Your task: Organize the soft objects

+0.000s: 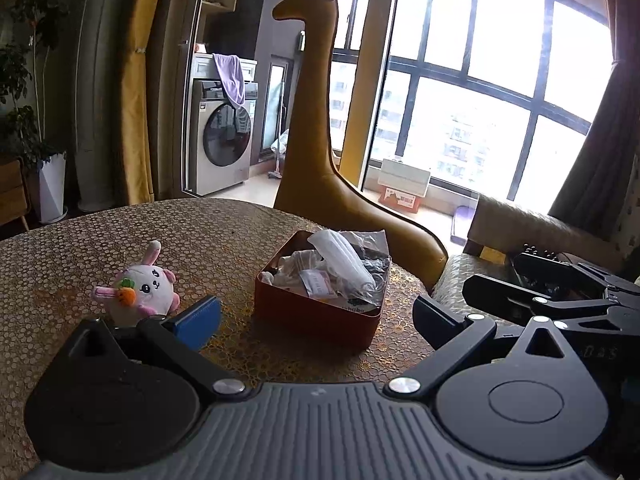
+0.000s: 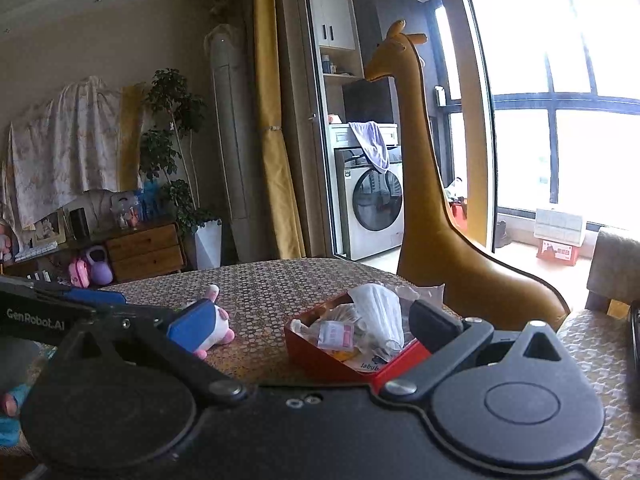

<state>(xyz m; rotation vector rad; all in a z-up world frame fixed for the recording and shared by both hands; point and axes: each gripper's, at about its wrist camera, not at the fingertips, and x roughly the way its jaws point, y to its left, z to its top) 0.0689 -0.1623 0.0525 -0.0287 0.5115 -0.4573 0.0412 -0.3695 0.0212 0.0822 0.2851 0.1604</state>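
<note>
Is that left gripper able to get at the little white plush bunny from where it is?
Probably yes. The left gripper has its jaws wide open, and the white plush bunny sits just beyond its blue left pad on the table, nothing between them. The red box stands aside.

Giraffe figure [image 1: 320, 128]: you see it standing on the floor just beyond the table's far edge, ochre, neck upright.
Washing machine [image 1: 222, 140]: behind the glass door, front-loading, with a lilac cloth [image 1: 231, 78] draped over its top.
Curtain [image 2: 276, 128]: yellow, gathered beside the door frame.
Potted plant [image 2: 176, 152]: you find it in a white pot beside a wooden drawer unit [image 2: 144, 250].
Window [image 1: 480, 92]: large, dark-framed, very bright.
Red box [image 2: 558, 250]: on the floor under the window, a white box on top.
Table covering [image 1: 200, 232]: gold, honeycomb-patterned.
</note>
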